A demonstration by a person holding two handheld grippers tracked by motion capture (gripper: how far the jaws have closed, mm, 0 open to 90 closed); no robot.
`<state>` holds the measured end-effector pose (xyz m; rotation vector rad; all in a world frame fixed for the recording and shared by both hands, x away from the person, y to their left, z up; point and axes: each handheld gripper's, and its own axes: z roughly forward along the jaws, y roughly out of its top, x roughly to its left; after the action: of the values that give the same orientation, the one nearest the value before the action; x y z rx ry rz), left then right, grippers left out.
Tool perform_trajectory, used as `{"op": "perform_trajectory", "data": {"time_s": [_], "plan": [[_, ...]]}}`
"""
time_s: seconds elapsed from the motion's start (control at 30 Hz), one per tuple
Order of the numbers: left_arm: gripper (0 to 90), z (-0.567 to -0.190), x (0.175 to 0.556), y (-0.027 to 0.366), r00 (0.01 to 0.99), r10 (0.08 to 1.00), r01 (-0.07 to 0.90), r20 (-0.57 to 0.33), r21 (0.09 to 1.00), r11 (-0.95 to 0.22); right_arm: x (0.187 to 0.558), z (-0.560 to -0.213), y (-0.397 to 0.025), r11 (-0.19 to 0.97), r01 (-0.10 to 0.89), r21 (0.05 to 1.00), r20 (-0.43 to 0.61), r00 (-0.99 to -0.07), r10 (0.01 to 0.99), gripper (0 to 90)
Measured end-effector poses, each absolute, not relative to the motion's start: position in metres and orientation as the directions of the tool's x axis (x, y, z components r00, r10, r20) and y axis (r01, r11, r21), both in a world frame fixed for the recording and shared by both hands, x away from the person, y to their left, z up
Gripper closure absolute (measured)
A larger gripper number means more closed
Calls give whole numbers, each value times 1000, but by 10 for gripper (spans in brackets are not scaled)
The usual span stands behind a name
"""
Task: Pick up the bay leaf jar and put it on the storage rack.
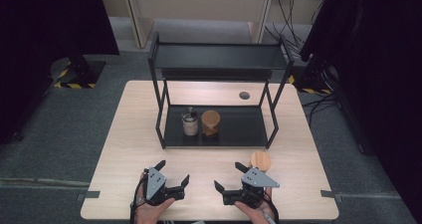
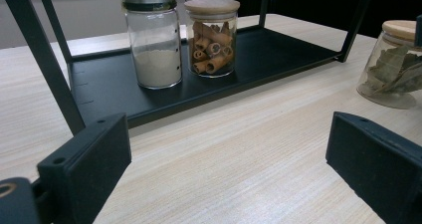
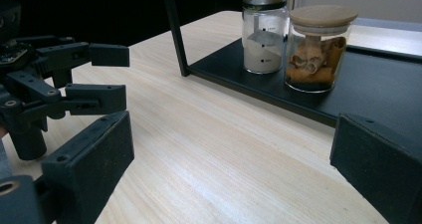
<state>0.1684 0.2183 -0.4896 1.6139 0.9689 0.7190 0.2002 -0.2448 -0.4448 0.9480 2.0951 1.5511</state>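
Grippers at rest on the bench (image 1: 124,149): left gripper (image 1: 173,179) and right gripper (image 1: 230,176), jaws wide, empty; bay-leaf jar (image 1: 260,161) just beside the right.

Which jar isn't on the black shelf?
The leaf jar, standing alone on the table beside the right tongs. The powder jar and cinnamon jar stand on the shelf.

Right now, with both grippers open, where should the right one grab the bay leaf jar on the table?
Grip the bay leaf jar around its glass body below the wooden lid, coming in level from the person's side. It stands upright just ahead of the right gripper, off the rack, its sides free.
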Motion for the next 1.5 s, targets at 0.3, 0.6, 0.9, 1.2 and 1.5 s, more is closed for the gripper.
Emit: {"op": "perform_trajectory", "data": {"time_s": [0.3, 0.6, 0.9, 1.2, 1.5], "plan": [[31, -490, 169, 218, 489, 872, 230, -24, 968, -102, 194, -441, -254, 151, 309, 939, 124, -714, 689, 38], [31, -490, 169, 218, 488, 873, 230, -24, 968, -102, 184, -439, -264, 151, 288, 946, 98, -695, 712, 38], [31, -490, 169, 218, 488, 872, 233, -23, 967, -105, 179, -424, -278, 154, 260, 953, 60, -661, 748, 38], [31, -490, 169, 218, 489, 872, 234, -23, 966, -106, 181, -421, -289, 162, 275, 948, 33, -591, 806, 38], [31, -490, 169, 217, 489, 872, 235, -23, 966, -106, 185, -426, -293, 168, 286, 943, 9, -528, 849, 38]]}}
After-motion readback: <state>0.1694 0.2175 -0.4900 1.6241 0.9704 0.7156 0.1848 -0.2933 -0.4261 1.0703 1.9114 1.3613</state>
